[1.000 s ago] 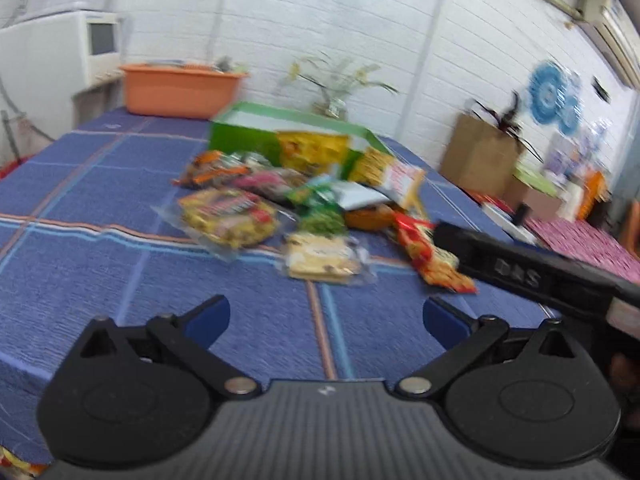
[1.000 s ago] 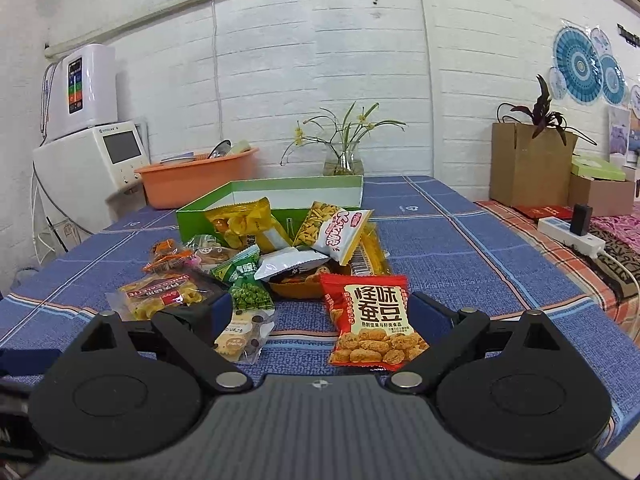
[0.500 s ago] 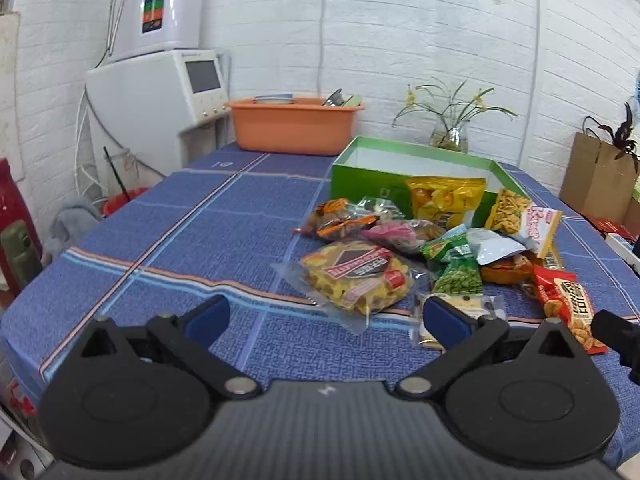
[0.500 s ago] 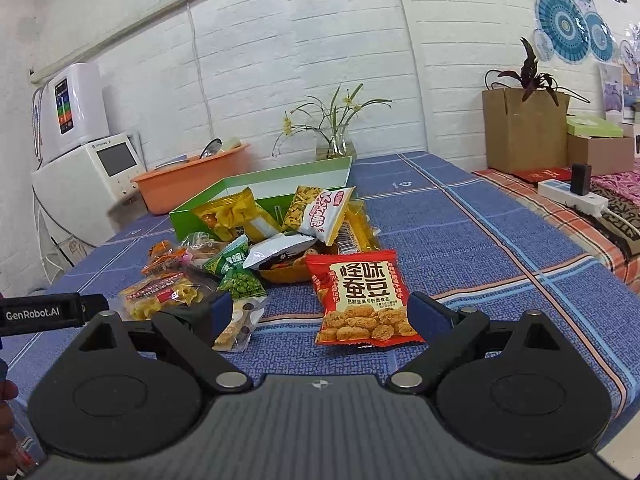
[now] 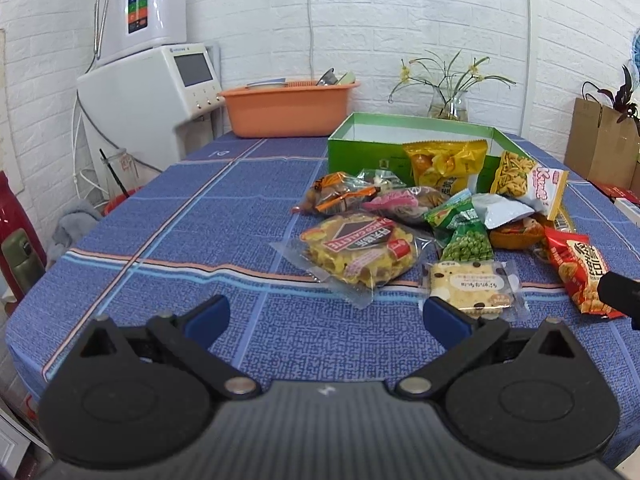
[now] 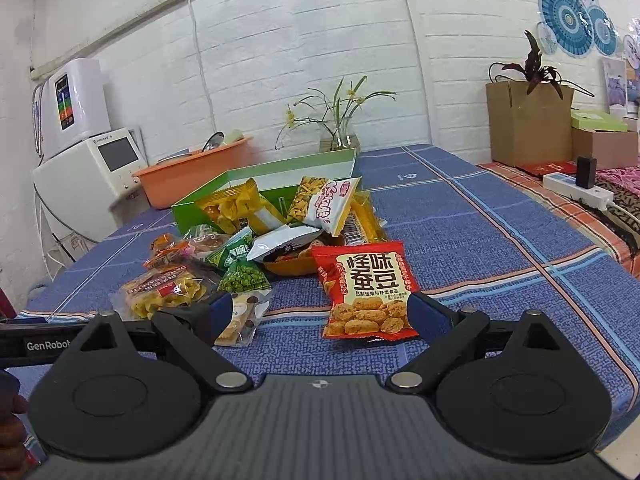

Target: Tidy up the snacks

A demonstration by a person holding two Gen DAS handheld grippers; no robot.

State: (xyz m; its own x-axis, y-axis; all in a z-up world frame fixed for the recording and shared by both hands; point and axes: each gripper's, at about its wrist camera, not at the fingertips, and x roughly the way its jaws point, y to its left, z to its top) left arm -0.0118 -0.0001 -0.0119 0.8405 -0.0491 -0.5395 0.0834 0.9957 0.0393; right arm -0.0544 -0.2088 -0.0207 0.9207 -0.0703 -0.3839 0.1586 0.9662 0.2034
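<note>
Several snack packets lie heaped on the blue tablecloth (image 5: 200,216), all ahead of both pairs of jaws and none between them. The red bean packet (image 6: 366,292) sits just beyond the right gripper (image 6: 320,312), nearest its right finger; the biscuit packet (image 5: 470,284) lies just past the left gripper (image 5: 326,316), by its right finger. Beyond the heap stands the green box (image 5: 412,136), open and seemingly holding nothing yet. Both grippers are spread wide and carry nothing. Compared with a second ago, the left view has swung from a blurred tilt to a level, steady look at the pile, while the right has edged closer to the red packet. Judging by that, sorting has not begun and a first pick is being lined up.
</note>
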